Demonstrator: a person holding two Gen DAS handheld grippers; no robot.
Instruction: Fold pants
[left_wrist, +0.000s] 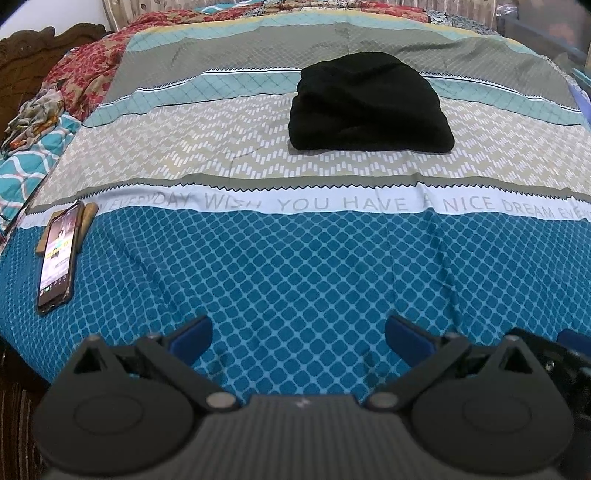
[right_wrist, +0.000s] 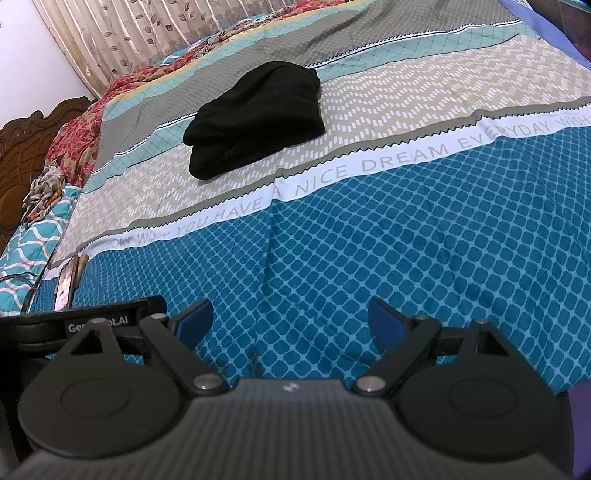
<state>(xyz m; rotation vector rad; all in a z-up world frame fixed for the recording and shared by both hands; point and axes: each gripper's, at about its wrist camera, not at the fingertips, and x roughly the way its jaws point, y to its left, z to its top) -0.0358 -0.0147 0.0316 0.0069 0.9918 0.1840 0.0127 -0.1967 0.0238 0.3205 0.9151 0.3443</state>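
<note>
Black pants (left_wrist: 369, 105) lie folded into a compact bundle on the beige and teal bands of the bedspread, far ahead of both grippers; in the right wrist view the pants (right_wrist: 255, 118) sit up and to the left. My left gripper (left_wrist: 298, 332) hangs open over the blue patterned band near the bed's front edge, with nothing between its blue pads (left_wrist: 194, 338). My right gripper (right_wrist: 290, 319) is open too, empty, over the same blue band. The left gripper's body (right_wrist: 74, 328) shows at the right view's left edge.
A phone (left_wrist: 59, 254) lies on the bedspread (left_wrist: 295, 258) at the front left, a wooden object under its far end. Crumpled red floral bedding (left_wrist: 88, 74) and a carved wooden headboard (left_wrist: 33, 51) lie along the left side. Curtains (right_wrist: 147, 33) hang behind.
</note>
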